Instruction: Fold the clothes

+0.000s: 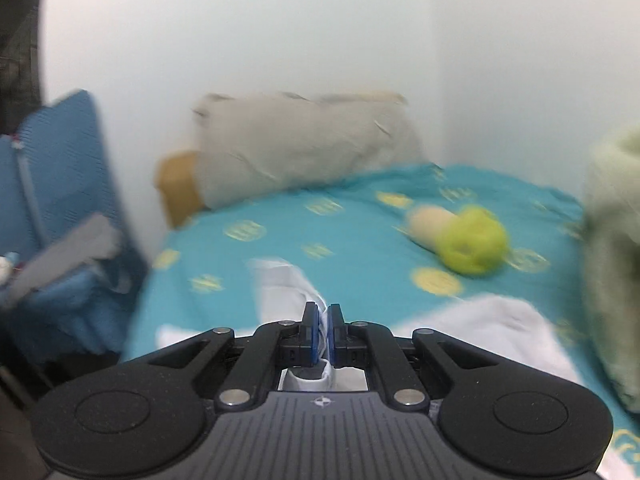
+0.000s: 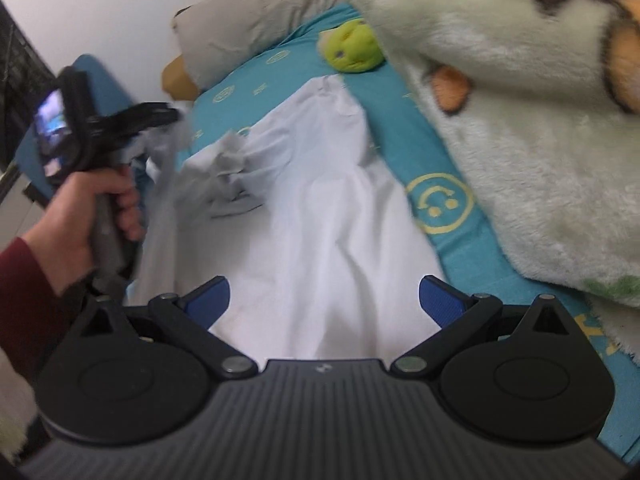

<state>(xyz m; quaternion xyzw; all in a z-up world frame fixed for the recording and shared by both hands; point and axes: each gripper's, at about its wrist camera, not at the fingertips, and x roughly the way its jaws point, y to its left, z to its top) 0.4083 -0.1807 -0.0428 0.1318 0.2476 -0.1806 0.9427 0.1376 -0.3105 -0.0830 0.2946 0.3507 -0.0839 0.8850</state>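
Teal bedsheet (image 2: pixel 256 80), grey pillow (image 1: pixel 304 148), white wall (image 1: pixel 240 40), possibly blue chair (image 1: pixel 60 168)

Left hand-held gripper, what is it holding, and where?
The left hand-held gripper pinches the white garment by a bunched edge; which part is unclear.

Smooth white cloth garment (image 2: pixel 320 216), fluffy plush blanket (image 2: pixel 520 128).
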